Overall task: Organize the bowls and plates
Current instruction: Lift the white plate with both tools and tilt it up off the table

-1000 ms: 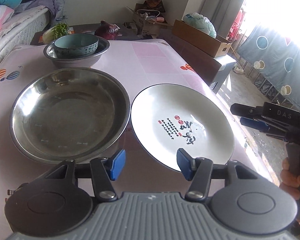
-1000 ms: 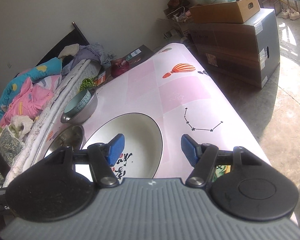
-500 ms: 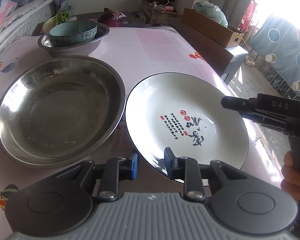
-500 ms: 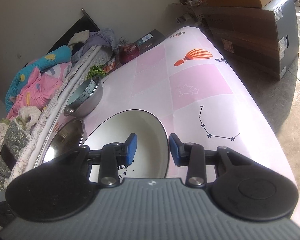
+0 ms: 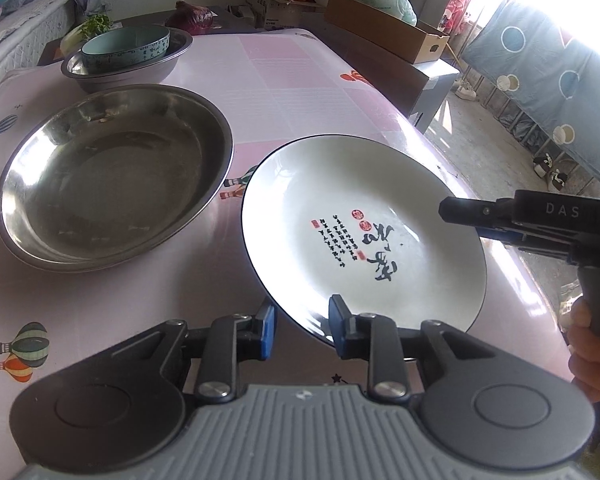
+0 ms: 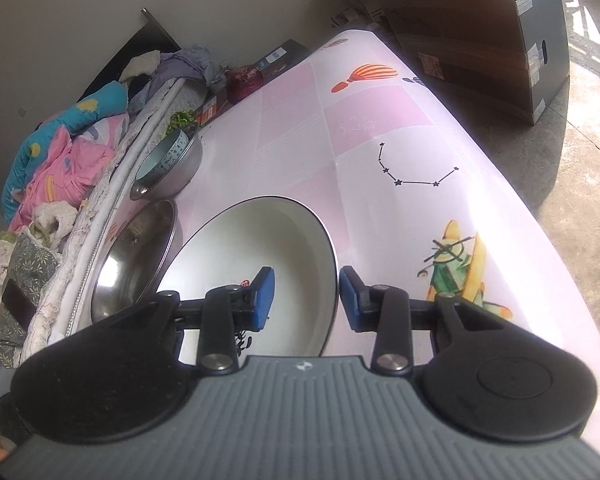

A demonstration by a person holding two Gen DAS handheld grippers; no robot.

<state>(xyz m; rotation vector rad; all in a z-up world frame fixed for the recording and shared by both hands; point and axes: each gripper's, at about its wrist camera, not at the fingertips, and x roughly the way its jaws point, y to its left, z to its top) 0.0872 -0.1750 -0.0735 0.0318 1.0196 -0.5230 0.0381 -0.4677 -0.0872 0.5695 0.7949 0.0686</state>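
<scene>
A white plate [image 5: 364, 228] with black calligraphy is held tilted above the pink table. My left gripper [image 5: 300, 330] is shut on its near rim. My right gripper [image 6: 306, 298] is shut on the plate's right rim [image 6: 328, 280]; it also shows in the left wrist view [image 5: 476, 220]. A large steel basin [image 5: 108, 172] sits to the left of the plate. Farther back a teal bowl [image 5: 126, 48] sits inside a smaller steel bowl [image 5: 140, 70].
The pink patterned table [image 5: 292, 80] drops off on the right to the floor. Cardboard boxes [image 6: 480, 20] stand beyond the table's far end. A bed with piled bedding [image 6: 60, 140] runs along its left side. A red cabbage [image 5: 190, 18] and greens lie at the far edge.
Both grippers went from open to shut on the plate's rim. The plate has risen off the table, tilted, and moved away from the steel basin.
</scene>
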